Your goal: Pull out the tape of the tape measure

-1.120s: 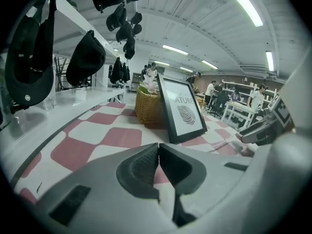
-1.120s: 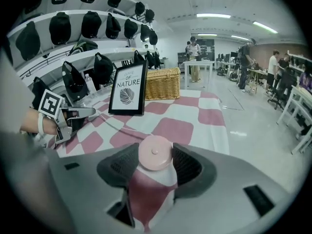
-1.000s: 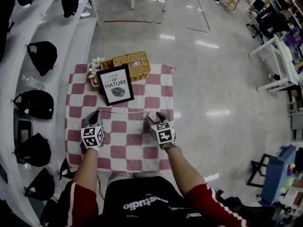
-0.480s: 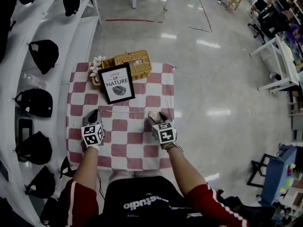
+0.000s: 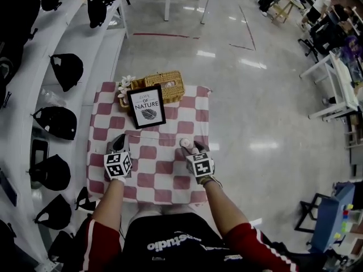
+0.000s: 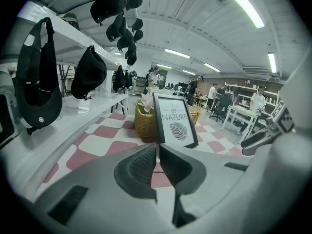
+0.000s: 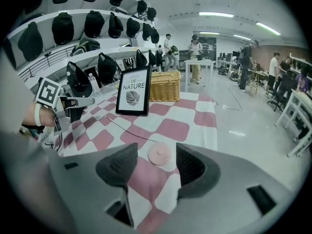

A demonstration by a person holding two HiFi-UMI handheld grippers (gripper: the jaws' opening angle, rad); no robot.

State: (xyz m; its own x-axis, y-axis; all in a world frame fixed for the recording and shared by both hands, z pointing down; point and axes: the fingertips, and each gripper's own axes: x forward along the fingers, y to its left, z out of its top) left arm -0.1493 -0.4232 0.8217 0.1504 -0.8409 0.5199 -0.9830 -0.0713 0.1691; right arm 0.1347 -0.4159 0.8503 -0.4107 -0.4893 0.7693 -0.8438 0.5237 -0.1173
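The tape measure (image 5: 185, 143) is a small round pink case (image 7: 159, 154) lying flat on the red-and-white checked tablecloth (image 5: 164, 171). Its thin tape (image 7: 127, 129) runs leftward across the cloth to my left gripper (image 5: 120, 143). That gripper (image 6: 157, 156) is shut, with the tape's end pinched as a thin edge between its pads. My right gripper (image 5: 193, 147) is open. In the right gripper view the case lies just ahead of the gap between the fingertips of this gripper (image 7: 152, 162), and neither pad touches it.
A framed "LOVE OF NATURE" picture (image 5: 146, 107) leans against a wicker basket (image 5: 161, 83) at the table's far side, with a pale flower (image 5: 126, 84) beside it. White shelves with black caps (image 5: 67, 69) run along the left. The table's right edge (image 5: 209, 130) drops to the floor.
The head view has shifted, so the table sits lower and further right. The right gripper's jaws have come off the pink case, which now lies free on the cloth. The left gripper keeps its grip.
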